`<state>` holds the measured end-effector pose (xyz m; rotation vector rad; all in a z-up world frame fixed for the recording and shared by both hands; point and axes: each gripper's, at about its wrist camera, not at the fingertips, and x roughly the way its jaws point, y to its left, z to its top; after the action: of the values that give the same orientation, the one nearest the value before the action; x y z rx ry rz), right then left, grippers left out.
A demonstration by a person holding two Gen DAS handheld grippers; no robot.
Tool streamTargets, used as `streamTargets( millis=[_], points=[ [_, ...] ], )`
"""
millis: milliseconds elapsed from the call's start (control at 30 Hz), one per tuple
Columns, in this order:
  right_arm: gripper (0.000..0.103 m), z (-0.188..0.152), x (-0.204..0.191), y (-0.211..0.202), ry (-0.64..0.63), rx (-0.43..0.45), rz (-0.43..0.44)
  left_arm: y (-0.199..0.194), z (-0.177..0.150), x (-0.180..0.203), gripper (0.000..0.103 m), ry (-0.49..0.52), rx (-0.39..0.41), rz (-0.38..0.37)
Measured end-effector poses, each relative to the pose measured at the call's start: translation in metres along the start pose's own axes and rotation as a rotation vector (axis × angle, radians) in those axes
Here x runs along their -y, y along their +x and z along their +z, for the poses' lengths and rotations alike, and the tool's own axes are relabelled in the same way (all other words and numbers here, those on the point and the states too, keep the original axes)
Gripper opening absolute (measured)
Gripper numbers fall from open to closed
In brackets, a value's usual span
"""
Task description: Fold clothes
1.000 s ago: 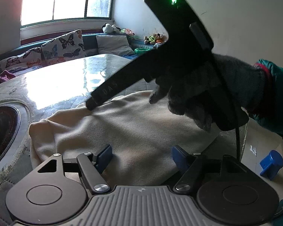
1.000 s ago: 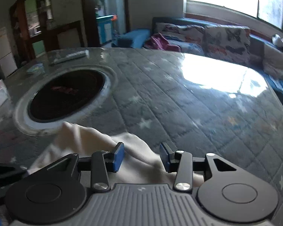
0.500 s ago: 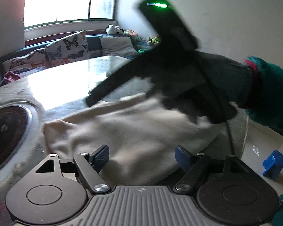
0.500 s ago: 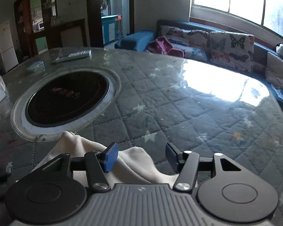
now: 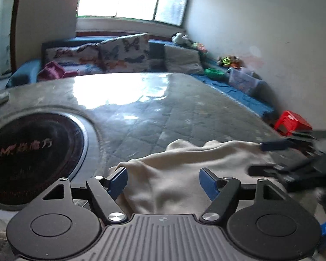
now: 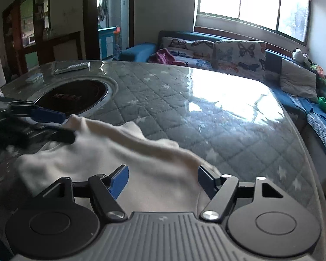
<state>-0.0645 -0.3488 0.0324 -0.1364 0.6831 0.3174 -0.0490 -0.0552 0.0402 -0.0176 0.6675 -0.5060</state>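
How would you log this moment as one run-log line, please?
task: fold clothes | left gripper: open over cream garment | right gripper: open over garment | garment: rumpled on quilted table

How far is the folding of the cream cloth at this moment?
Early stage. The cream cloth lies rumpled on the table, with no neat fold visible. Both the left gripper and right gripper are open over it, gripping nothing. The folding itself is left.
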Motion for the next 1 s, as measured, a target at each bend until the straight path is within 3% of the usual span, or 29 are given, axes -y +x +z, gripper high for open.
streamTargets(
  millis=[267,400,933,1000],
  points=[
    [0.073,-0.029,-0.021,-0.013,0.023,0.058,0.006,0.012,-0.014,-0.004,0.071,0.013,-0.049,0.087],
    [0.073,-0.041,-0.033,-0.013,-0.055,0.073,-0.071,0.016,-0.015,-0.003,0.071,0.022,-0.049,0.102],
    [0.08,-0.084,0.015,-0.067,0.138,0.109,-0.208,0.016,-0.015,-0.006,0.073,0.012,-0.05,0.106],
    [0.082,-0.089,0.024,-0.067,0.173,0.08,-0.218,0.015,-0.016,-0.006,0.073,0.013,-0.05,0.106]
  ],
)
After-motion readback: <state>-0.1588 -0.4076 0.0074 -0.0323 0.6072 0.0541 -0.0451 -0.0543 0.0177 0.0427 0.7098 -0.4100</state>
